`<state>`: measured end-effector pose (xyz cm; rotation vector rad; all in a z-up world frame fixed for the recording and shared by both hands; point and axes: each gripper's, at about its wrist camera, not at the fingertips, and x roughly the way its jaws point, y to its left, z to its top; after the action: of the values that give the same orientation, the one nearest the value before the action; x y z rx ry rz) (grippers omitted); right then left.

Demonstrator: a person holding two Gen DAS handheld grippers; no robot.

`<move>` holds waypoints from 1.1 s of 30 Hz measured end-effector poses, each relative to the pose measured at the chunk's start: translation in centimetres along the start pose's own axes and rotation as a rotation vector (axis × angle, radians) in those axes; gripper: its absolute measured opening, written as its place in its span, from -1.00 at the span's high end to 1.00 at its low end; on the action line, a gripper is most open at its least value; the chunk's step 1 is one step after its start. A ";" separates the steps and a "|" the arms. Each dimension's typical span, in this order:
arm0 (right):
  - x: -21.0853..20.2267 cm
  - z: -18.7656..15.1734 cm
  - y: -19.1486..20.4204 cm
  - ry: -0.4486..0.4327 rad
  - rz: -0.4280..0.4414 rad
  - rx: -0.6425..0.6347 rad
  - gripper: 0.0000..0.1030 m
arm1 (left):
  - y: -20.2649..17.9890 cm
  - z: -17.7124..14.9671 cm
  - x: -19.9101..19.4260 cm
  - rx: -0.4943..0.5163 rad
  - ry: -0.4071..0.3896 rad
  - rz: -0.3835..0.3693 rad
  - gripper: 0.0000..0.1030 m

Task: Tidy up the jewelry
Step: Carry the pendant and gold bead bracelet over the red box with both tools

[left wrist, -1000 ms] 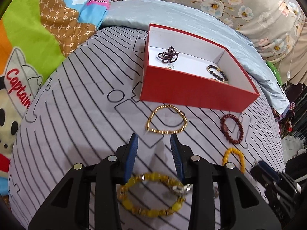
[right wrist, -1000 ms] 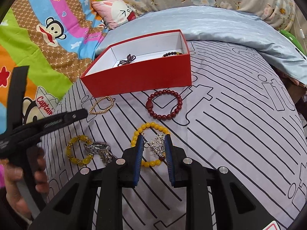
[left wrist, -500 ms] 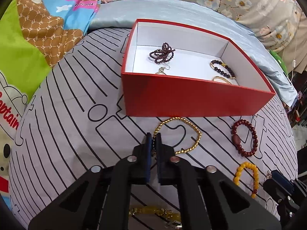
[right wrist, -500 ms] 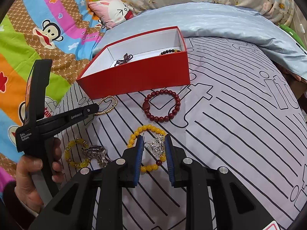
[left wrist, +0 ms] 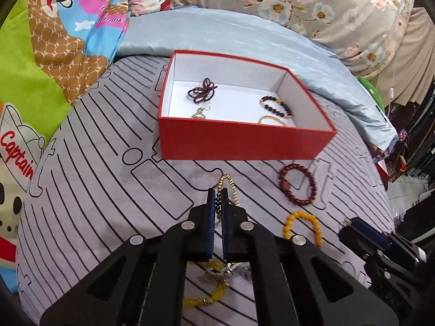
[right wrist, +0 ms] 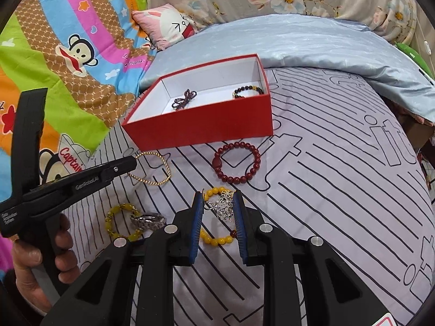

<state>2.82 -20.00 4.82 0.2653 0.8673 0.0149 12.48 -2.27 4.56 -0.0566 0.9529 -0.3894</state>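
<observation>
The left gripper [left wrist: 218, 193] is clamping the gold bead bracelet [right wrist: 153, 169] just in front of the red box [left wrist: 239, 142]. The right gripper [right wrist: 217, 203] is hanging slightly parted over a silver chain [right wrist: 222, 207] on the yellow bead bracelet [right wrist: 217, 237], nearer than the box.

The red box [left wrist: 239, 142] looks like matt card outside, with a plain white paper lining. Under it lies a soft matt cloth sheet [right wrist: 339, 184], pale grey with printed black lines; beyond it a light blue cover [left wrist: 244, 35] has a faint satin sheen. The gold bracelet [right wrist: 152, 169] is shiny twisted metal. The dark red bracelet [right wrist: 238, 163] has smooth, glossy beads, and the yellow bracelet [right wrist: 217, 240] has waxy, glossy beads with a bright silver metal charm. The left tongs [left wrist: 218, 191] and right tongs [right wrist: 217, 197] are matt black plastic with ribbed blue pads [right wrist: 197, 225] and bare metal rivets.
</observation>
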 end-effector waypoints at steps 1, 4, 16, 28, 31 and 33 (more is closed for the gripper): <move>-0.3 0.1 0.1 -0.007 0.002 -0.002 0.59 | -0.2 0.0 -0.7 0.003 -0.009 -0.012 0.93; -1.0 0.4 0.3 -0.022 0.005 -0.008 0.59 | -0.7 0.3 -2.3 0.012 -0.031 -0.028 0.93; -2.0 5.9 0.4 -0.111 0.045 -0.039 0.59 | -2.0 5.7 -6.0 0.048 -0.153 -0.062 0.93; 3.3 13.9 0.6 -0.145 0.008 -0.082 0.59 | -2.6 11.9 0.7 0.078 -0.164 0.002 0.93; 5.3 14.7 0.5 -0.124 0.009 -0.080 0.59 | -2.4 12.5 2.8 0.075 -0.145 0.015 0.93; 6.5 14.9 0.5 -0.110 0.011 -0.080 0.59 | -2.2 12.7 3.9 0.073 -0.133 0.021 0.93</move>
<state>18.40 -22.08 9.22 0.1945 0.7545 0.0446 23.99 -7.18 9.40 -0.0066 0.8066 -0.3959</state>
